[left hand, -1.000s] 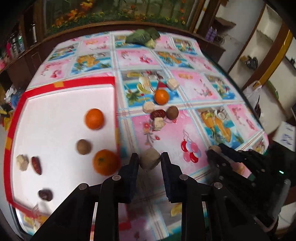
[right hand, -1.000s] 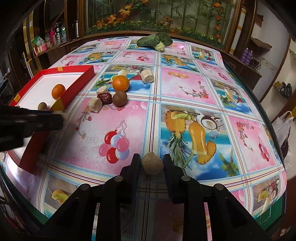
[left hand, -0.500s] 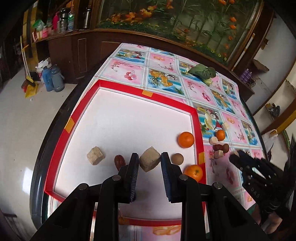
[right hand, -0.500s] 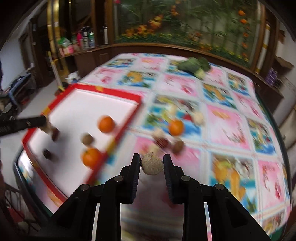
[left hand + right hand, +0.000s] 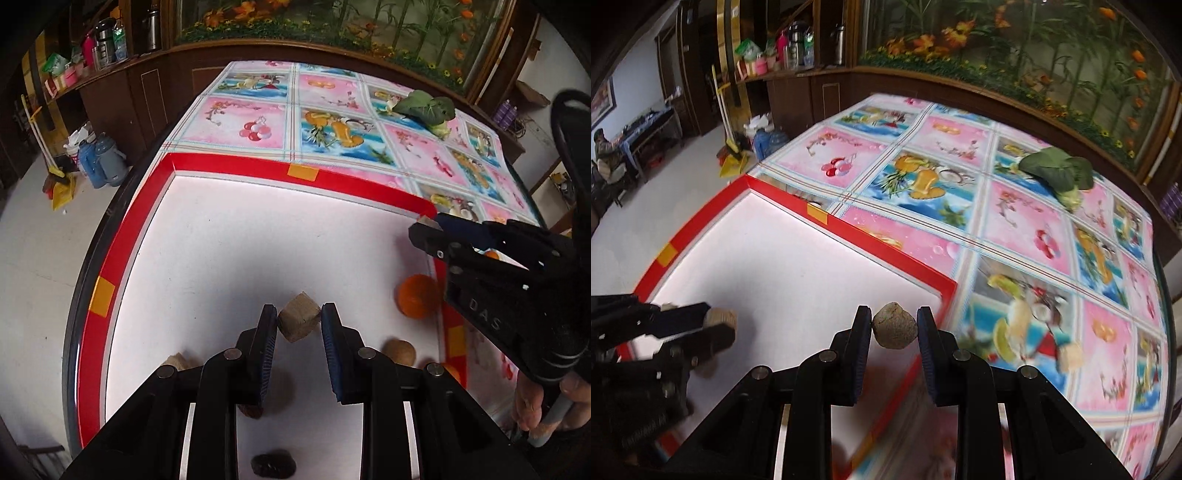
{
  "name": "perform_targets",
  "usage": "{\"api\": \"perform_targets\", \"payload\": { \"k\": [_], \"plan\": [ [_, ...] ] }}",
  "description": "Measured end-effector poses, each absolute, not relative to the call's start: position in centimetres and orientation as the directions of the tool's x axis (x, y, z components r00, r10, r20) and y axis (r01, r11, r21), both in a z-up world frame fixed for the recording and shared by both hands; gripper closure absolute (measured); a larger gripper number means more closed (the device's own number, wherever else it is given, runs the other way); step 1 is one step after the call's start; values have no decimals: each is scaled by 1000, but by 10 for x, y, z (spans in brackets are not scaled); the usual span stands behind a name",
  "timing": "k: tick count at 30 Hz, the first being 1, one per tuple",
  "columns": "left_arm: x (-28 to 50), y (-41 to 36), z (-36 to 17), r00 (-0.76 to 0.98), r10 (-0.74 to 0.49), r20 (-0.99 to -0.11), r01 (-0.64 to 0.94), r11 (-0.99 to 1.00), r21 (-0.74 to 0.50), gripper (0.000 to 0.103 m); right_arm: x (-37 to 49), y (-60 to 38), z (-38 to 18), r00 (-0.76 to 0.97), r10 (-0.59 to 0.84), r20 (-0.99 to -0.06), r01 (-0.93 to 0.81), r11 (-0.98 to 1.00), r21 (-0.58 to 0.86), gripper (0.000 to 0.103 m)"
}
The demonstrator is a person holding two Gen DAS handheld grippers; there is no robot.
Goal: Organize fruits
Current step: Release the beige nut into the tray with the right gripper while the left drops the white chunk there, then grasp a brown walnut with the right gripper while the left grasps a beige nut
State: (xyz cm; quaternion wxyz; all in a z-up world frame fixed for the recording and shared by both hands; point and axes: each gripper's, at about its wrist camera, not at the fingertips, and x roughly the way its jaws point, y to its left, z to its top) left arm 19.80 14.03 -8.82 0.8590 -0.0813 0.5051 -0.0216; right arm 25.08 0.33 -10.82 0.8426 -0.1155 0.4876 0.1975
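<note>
- left gripper clamps the tan cube over the red-rimmed tray, ready for deposit.
- right gripper pinches a round brownish fruit above the tray edge, likewise for sorting.

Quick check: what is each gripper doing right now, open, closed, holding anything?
Left gripper: closed on a tan cube.
Right gripper: closed on a small round brownish fruit.

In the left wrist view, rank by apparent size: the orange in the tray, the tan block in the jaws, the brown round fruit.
1. orange
2. tan block, which looks enlarged by nearness to the camera
3. brown round fruit, partly hidden
</note>
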Motion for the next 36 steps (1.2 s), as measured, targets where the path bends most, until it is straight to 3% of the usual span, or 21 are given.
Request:
{"api": "perform_targets", "payload": {
  "k": [15,18,20,22,25,28,36],
  "plan": [
    [210,139,-99,490,-152,-858,-36,980,-194,79,271,15,-141,342,264,-902,-484,872,72,78],
    [204,149,-93,504,-193,-842,-51,966,-252,68,272,11,-138,338,280,-899,-475,875,94,76],
    [191,157,-85,538,-195,-820,-57,962,-267,57,270,3,-127,346,293,-891,-451,885,116,70],
    [175,159,-78,555,-194,-809,-57,961,-269,56,261,-14,-107,386,315,-867,-423,896,137,56],
    [149,155,-70,566,-229,-792,-32,954,-299,54,232,-45,-80,448,327,-832,-380,912,154,45],
    [124,141,-62,584,-261,-769,3,948,-320,45,199,-84,-69,475,339,-812,-318,927,200,42],
    [110,69,-47,552,-311,-774,143,949,-279,44,150,-156,-87,465,267,-844,-178,962,206,42]
  ]
}}
